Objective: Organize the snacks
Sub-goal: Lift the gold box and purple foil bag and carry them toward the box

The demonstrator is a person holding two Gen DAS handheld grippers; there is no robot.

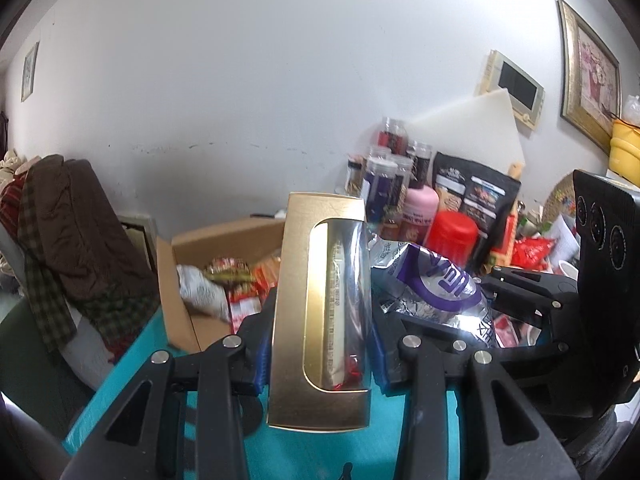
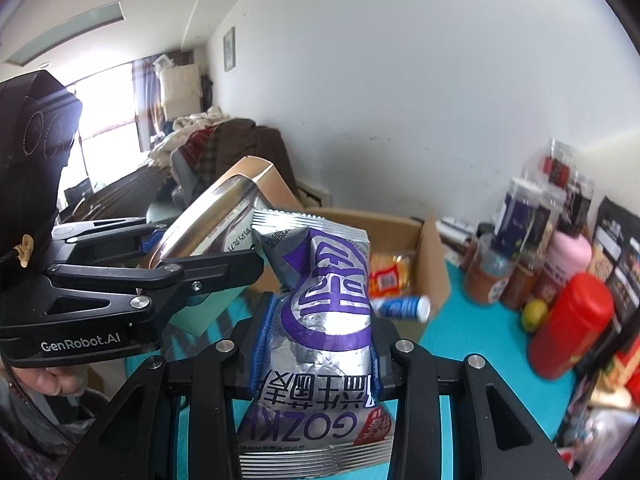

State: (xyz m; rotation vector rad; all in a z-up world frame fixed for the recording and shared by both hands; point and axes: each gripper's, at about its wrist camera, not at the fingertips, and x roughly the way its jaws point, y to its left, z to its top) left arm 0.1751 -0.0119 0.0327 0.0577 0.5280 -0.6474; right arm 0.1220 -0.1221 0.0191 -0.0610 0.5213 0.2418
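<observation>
Left wrist view: the left gripper [image 1: 320, 344] is clamped on a tall gold cardboard box with a clear window [image 1: 320, 312], blue pads pressing its two long sides; the box stands upright, lifted above the teal tabletop [image 1: 120, 380].
Right wrist view: the right gripper [image 2: 316, 364] is closed on a crinkled silver-and-purple foil snack bag [image 2: 324, 320], pinched around its middle, bottom seam towards the camera.
Spacing of the two: both held items hang side by side, the gold box's top corner just beside the bag's upper seam; whether they touch I cannot tell.
Beyond the grippers: an open brown cardboard carton [image 2: 432, 264] sits towards the table's far edge by the wall, already holding red and orange packets [image 1: 248, 292].
Right corner: a red lidded canister [image 2: 572, 324], a pink bottle [image 2: 568, 256] and clear jars [image 2: 520, 216] crowd together.
Risk, bag: foil is slick and puffy, so it could slide out or crush its contents under a tight squeeze.
Risk, crowding: lowering both together into the carton may knock one item against the other or catch a flap.
</observation>
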